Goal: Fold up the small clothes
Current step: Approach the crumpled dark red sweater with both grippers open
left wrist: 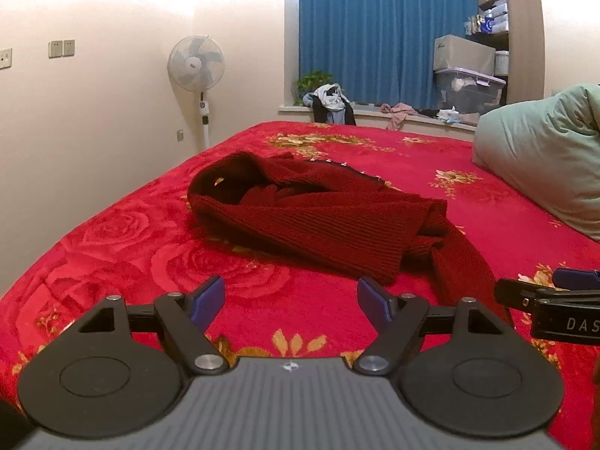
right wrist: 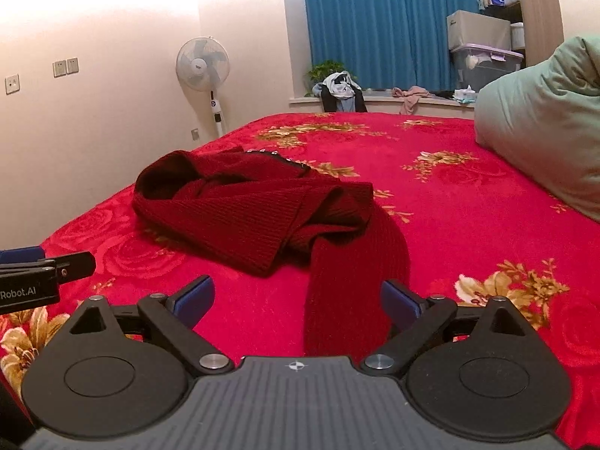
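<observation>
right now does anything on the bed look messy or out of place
The dark red knit sweater lies crumpled on the red floral bedspread, with one sleeve trailing out toward the open right gripper. Nothing looks damaged.

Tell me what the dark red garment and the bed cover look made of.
Dark red garment: chunky ribbed knit, probably wool or acrylic; matte, with visible rib lines. Bed cover: plush fleece-like blanket, judging by its soft sheen and fuzzy printed flowers.

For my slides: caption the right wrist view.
Open right gripper hovers over the dark red knit sweater's sleeve on the floral bedspread.
</observation>
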`<action>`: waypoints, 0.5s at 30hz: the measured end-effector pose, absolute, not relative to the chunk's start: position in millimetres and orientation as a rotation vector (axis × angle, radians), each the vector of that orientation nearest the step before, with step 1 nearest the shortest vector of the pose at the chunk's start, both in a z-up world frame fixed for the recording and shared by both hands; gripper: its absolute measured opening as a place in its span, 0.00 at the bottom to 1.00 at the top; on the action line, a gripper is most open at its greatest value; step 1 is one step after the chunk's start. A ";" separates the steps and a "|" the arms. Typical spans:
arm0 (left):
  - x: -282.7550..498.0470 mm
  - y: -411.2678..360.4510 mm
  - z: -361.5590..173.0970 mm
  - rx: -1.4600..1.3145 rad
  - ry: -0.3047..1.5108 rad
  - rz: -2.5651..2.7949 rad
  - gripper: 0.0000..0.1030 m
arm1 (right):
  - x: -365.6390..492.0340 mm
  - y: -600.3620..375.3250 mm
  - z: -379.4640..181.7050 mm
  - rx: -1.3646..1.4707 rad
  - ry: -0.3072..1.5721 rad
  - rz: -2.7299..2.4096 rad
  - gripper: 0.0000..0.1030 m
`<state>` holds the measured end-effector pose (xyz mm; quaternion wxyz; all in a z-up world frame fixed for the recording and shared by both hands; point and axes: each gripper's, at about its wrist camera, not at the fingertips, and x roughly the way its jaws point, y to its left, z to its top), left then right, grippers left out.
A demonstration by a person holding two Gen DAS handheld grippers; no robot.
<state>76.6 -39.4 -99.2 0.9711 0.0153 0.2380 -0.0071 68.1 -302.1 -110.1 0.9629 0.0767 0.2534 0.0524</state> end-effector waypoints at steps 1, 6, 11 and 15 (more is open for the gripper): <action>77.4 -39.0 -99.5 0.027 0.486 -0.012 0.80 | 68.9 -302.6 -110.4 0.154 0.516 0.107 0.92; 77.0 -39.4 -99.0 0.014 0.492 -0.008 0.80 | 69.2 -305.8 -112.6 0.149 0.516 0.104 0.90; 75.9 -39.0 -97.5 0.011 0.491 -0.006 0.80 | 72.1 -308.3 -114.9 0.150 0.526 0.097 0.86; 74.8 -38.7 -96.6 0.004 0.492 -0.006 0.80 | 73.4 -308.9 -115.4 0.145 0.533 0.097 0.85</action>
